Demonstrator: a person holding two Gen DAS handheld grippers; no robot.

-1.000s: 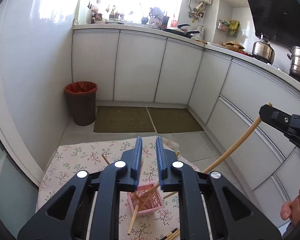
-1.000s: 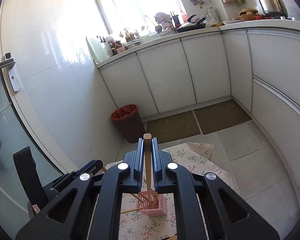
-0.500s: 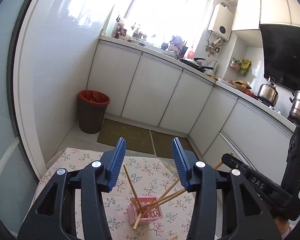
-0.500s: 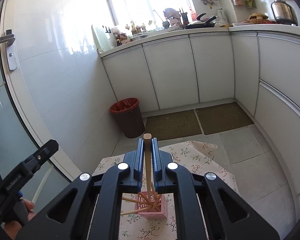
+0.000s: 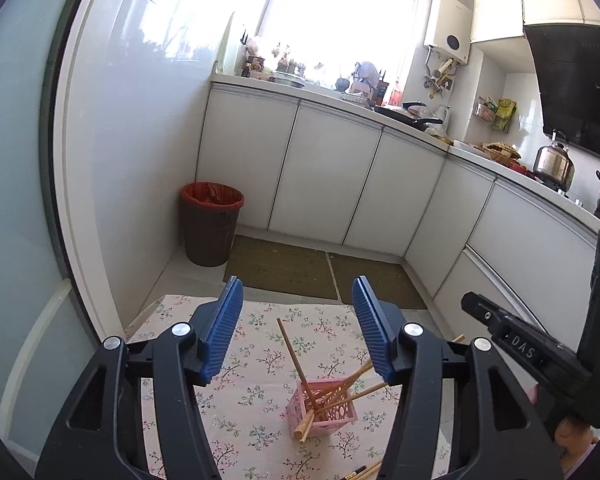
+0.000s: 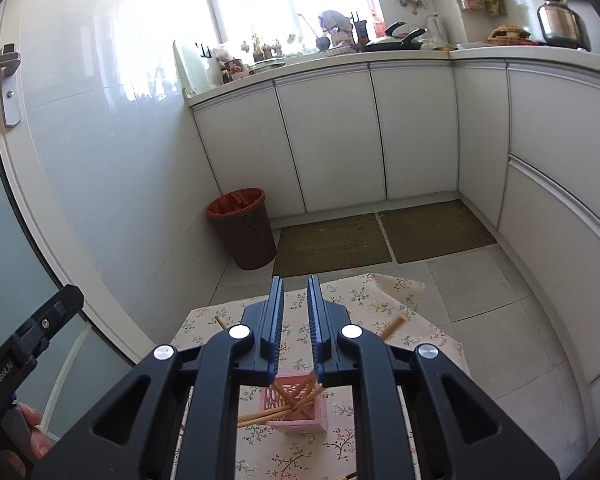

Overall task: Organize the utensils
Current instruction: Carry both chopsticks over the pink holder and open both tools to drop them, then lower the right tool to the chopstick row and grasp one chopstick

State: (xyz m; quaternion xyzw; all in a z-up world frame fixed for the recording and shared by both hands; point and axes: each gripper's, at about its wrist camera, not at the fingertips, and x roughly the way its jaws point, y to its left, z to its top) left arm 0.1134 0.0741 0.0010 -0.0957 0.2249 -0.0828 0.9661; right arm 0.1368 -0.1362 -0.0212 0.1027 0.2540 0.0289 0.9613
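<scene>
Kitchen; floral-cloth surface (image 5: 252, 384) carried pink basket (image 5: 328, 410) with chopsticks (image 5: 296, 360) leaning inside. Left gripper (image 5: 298, 328) fingers stood wide apart, empty. Right gripper (image 6: 294, 320) fingers slightly parted above basket, gripping nothing

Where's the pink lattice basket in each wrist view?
Left wrist view: the pink lattice plastic basket sits low, right of centre, on the floral tablecloth, under the right finger of the open left tool, wooden chopsticks sticking out.
Right wrist view: bottom centre, partly hidden behind the fingers of the right tool, which has a narrow empty gap.
Shared landmark: the brown bin with red liner on the floor by the white cabinets.
</scene>
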